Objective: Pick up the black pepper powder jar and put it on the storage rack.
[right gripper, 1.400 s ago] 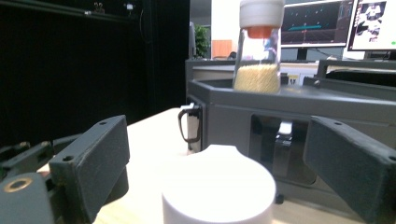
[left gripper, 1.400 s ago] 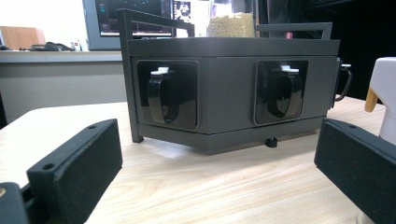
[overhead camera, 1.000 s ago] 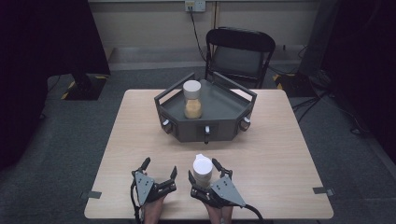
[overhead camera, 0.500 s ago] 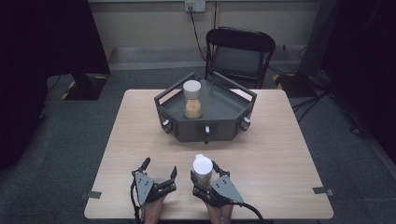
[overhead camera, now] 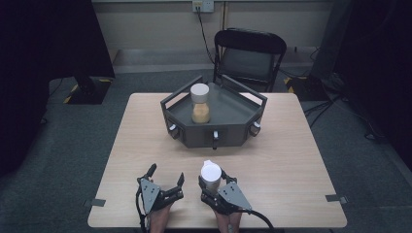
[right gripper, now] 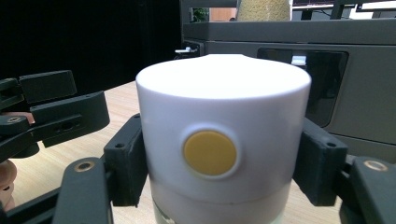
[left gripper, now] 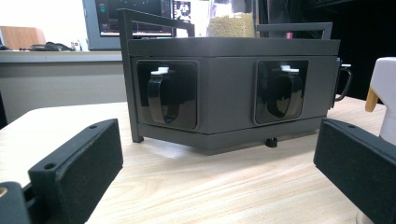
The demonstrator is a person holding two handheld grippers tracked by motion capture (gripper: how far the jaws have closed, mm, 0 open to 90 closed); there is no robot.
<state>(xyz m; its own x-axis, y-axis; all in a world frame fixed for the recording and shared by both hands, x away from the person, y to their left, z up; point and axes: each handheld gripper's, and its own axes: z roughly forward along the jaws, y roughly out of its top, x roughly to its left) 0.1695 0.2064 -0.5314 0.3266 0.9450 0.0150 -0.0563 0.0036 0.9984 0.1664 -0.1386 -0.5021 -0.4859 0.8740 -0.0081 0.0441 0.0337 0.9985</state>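
Observation:
A white-lidded jar with a round yellow button stands near the table's front edge. My right gripper has just been closing and is now shut on it, a pad pressing each side below the lid. To its left, my left gripper rests open on the table with nothing between its jaws; in the left gripper view the white jar shows at the right edge. A second white-lidded jar holding tan grains stands in the dark grey tray.
The hexagonal tray has raised handles and black knobs on its front faces, and sits mid-table. A black folding chair stands behind the table. Bare wood lies to the right of my grippers.
The right gripper's jaws have closed in from wide apart onto the white jar. The left gripper and the tray have not moved.

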